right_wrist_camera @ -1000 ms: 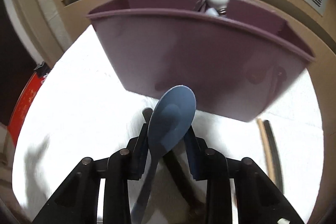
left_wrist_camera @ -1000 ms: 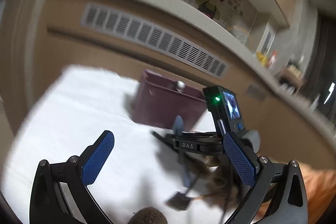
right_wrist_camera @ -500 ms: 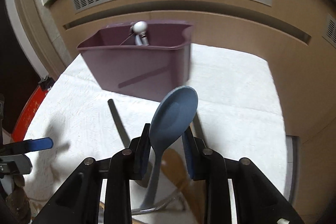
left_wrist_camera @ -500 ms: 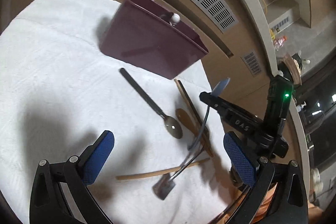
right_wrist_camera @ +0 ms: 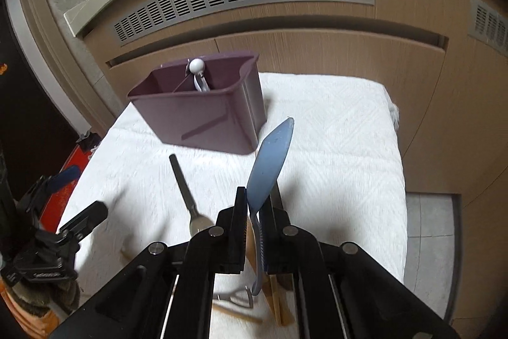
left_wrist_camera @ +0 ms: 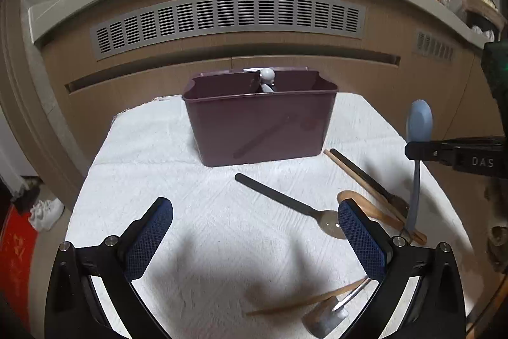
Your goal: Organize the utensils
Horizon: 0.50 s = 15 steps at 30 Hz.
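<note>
The right gripper (right_wrist_camera: 252, 231) clamps a blue spoon (right_wrist_camera: 270, 161) by the neck, bowl up, above the white cloth (left_wrist_camera: 206, 227), right of the purple bin (left_wrist_camera: 258, 116). The left gripper (left_wrist_camera: 254, 237) hangs spread and empty. A steel spoon (left_wrist_camera: 285, 202) and 2 wooden utensils (left_wrist_camera: 368, 183) lie on the cloth.

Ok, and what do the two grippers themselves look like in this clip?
Both are matte black plastic frames with silver screws at the joints. The left gripper has blue pads with a fine cross-hatched grip texture. The right gripper has a blue ridged pad; seen from the left wrist view, its body bears white "DAS" lettering. No cables or sleeves are visible.
</note>
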Each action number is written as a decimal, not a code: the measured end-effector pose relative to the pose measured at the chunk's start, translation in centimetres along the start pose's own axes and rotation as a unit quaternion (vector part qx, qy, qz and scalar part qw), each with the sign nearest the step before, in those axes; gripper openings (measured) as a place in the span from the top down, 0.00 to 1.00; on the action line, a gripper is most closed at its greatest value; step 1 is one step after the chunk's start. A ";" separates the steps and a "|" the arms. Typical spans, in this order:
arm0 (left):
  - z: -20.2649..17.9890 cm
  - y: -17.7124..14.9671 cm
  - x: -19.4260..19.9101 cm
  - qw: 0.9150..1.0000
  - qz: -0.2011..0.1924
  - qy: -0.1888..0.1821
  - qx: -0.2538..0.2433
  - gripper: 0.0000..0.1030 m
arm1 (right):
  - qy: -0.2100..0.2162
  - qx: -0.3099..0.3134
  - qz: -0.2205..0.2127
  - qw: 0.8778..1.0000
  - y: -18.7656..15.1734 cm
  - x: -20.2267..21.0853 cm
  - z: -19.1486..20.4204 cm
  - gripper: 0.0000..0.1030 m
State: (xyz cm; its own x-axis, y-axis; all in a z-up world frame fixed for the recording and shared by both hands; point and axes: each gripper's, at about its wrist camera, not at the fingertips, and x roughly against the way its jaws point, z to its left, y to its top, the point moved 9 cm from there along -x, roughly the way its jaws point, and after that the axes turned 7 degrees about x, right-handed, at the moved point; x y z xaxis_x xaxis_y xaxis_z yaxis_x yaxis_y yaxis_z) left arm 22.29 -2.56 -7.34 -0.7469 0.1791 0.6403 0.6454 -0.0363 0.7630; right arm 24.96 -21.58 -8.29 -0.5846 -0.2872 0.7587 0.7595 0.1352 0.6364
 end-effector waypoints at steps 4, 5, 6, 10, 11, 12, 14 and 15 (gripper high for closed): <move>-2.8 0.2 0.4 0.998 -0.006 -0.049 -0.026 0.00 | 0.013 -0.011 0.003 1.000 -1.0 0.6 -0.6 0.94; -3.6 0.3 0.3 0.998 -0.005 -0.054 -0.032 0.00 | 0.013 -0.014 0.003 1.000 -1.2 0.8 -0.8 0.94; -4.0 0.3 0.2 0.998 -0.003 -0.056 -0.035 0.00 | 0.012 -0.015 0.003 1.000 -1.3 1.0 -1.0 0.94; -5.2 0.0 -0.8 0.998 0.011 -0.052 -0.045 0.00 | 0.024 -0.030 0.001 0.999 -1.4 2.1 -1.8 0.94; -5.0 -0.2 -1.3 0.998 0.019 -0.042 -0.042 0.00 | 0.026 -0.034 -0.003 0.999 -1.3 2.5 -2.1 0.94; -4.7 -0.3 -1.7 0.998 0.025 -0.036 -0.035 0.00 | 0.026 -0.035 -0.008 0.999 -1.1 2.9 -2.2 0.94; -3.5 -0.5 -2.9 0.998 0.049 -0.026 -0.003 0.00 | 0.026 -0.032 -0.021 0.999 -0.7 4.0 -2.3 0.94; -2.8 -0.7 -3.6 0.997 0.067 -0.024 0.019 0.00 | 0.025 -0.030 -0.025 0.999 -0.5 4.3 -2.3 0.94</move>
State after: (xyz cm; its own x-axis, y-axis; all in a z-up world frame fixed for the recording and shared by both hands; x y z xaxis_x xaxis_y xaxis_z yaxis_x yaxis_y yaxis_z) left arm 24.07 -5.94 -9.90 -0.6453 0.2220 0.7309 0.7455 -0.0260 0.6660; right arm 22.70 -25.11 -5.67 -0.6082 -0.3385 0.7180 0.7468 0.0624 0.6621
